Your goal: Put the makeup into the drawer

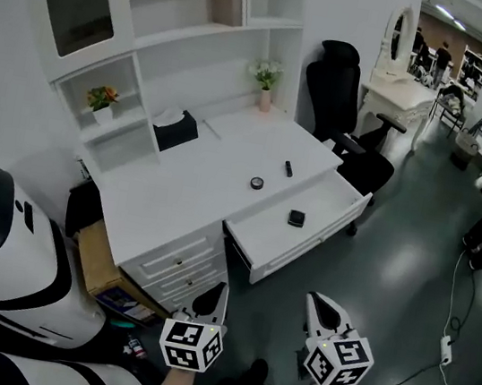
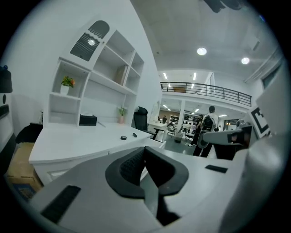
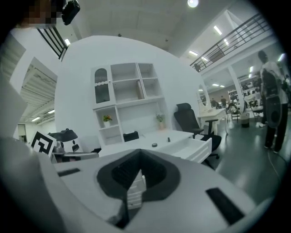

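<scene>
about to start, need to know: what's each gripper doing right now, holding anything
left gripper: shut, holding nothing
right gripper: shut, holding nothing

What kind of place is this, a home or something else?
Probably a furniture showroom, not a home: the white desk and office chair stand in a big open hall, with a dressing table beyond and a railed mezzanine overhead.

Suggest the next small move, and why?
Probably bring the right tongs toward the round compact: it and a small black tube lie on the desktop, the drawer stands open, and the tongs are shut, well short of it.
</scene>
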A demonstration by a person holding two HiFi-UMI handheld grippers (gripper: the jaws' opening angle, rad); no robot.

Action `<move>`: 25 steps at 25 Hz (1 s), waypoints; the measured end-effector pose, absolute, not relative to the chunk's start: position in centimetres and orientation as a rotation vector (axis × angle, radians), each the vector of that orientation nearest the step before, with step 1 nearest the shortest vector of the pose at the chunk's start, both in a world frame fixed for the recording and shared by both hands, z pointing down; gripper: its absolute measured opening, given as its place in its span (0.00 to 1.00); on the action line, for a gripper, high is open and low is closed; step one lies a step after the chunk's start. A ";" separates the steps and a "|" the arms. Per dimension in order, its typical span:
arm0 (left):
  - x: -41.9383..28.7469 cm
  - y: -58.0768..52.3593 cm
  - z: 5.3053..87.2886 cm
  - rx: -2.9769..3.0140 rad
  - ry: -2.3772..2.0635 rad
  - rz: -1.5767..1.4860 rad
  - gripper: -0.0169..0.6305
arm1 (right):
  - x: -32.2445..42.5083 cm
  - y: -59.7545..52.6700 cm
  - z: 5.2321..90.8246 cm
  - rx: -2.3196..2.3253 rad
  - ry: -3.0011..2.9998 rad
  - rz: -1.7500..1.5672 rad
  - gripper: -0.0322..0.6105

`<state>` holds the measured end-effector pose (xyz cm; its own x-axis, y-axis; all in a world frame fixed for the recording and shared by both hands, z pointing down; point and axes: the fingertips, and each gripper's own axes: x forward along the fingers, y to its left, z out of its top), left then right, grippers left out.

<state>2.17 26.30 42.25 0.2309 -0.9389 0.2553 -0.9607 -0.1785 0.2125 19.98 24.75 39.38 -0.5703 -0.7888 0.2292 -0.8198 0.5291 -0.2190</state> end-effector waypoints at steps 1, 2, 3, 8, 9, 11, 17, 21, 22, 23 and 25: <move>2.2 25.7 42.3 2.180 -1.765 0.090 0.03 | 20.1 24.1 39.5 1.409 -2.653 0.467 0.05; 2.2 25.2 42.3 2.176 -1.768 0.089 0.03 | 20.3 23.4 39.5 1.413 -2.650 0.469 0.05; 2.2 24.6 42.3 2.173 -1.771 0.091 0.03 | 20.5 22.8 39.5 1.418 -2.647 0.469 0.05; 3.0 21.6 42.5 2.156 -1.805 0.106 0.03 | 21.5 19.4 39.1 1.410 -2.671 0.447 0.05; 3.2 21.1 42.4 2.156 -1.813 0.107 0.03 | 21.7 18.8 39.0 1.408 -2.677 0.437 0.05; 3.5 20.2 42.3 2.154 -1.824 0.108 0.03 | 22.1 17.7 38.9 1.404 -2.684 0.432 0.07; 3.7 18.6 41.9 2.144 -1.847 0.126 0.03 | 22.0 15.4 39.4 1.380 -2.683 0.463 0.12; 2.9 17.7 41.9 2.128 -1.866 0.141 0.03 | 20.9 14.2 39.9 1.346 -2.695 0.508 0.16; 2.7 17.3 41.9 2.125 -1.870 0.143 0.03 | 20.6 13.7 40.0 1.337 -2.697 0.511 0.16; 2.4 16.9 41.9 2.122 -1.872 0.146 0.03 | 20.2 13.3 40.0 1.329 -2.697 0.514 0.17; 1.5 15.9 42.1 2.116 -1.875 0.149 0.03 | 19.2 12.2 40.1 1.315 -2.697 0.514 0.18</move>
